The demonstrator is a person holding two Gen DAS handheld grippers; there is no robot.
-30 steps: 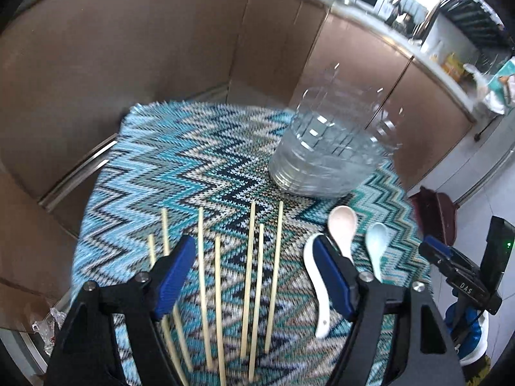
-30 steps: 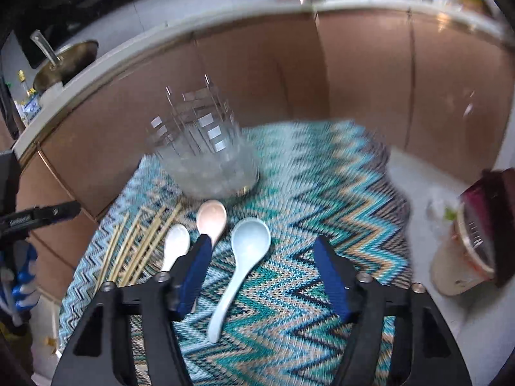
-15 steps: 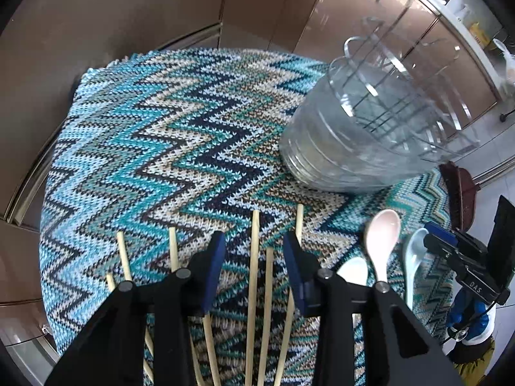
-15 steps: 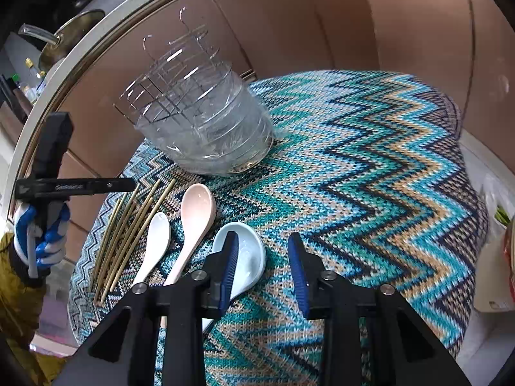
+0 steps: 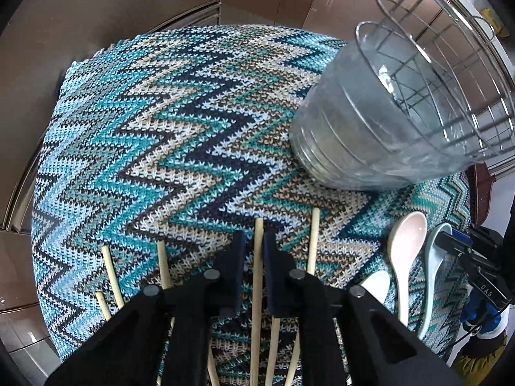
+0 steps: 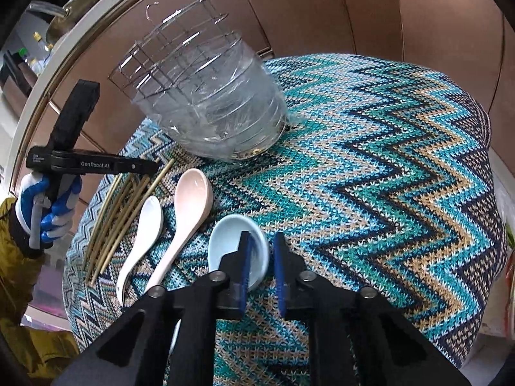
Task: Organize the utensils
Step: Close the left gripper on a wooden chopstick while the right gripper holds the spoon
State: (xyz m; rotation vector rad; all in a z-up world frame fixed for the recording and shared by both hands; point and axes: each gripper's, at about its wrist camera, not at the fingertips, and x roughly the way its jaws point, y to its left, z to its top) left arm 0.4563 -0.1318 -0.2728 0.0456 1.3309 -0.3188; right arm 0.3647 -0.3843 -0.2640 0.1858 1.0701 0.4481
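Bamboo chopstick [image 5: 257, 251] is lying on the zigzag-clothed table [image 5: 154, 122], the left hand-held gripper [image 5: 254, 244] pinching it; the right hand-held gripper [image 6: 261, 251] is clamping the pale-blue spoon [image 6: 225, 244] rim near the clear holder [image 6: 219, 119].

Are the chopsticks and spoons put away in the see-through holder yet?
Not yet. The holder looks empty. The left gripper has one chopstick between its nearly closed fingers, still on the cloth. The right gripper has one finger in the blue spoon bowl and one outside its rim. The pink spoon, the white spoon and the other chopsticks are left.
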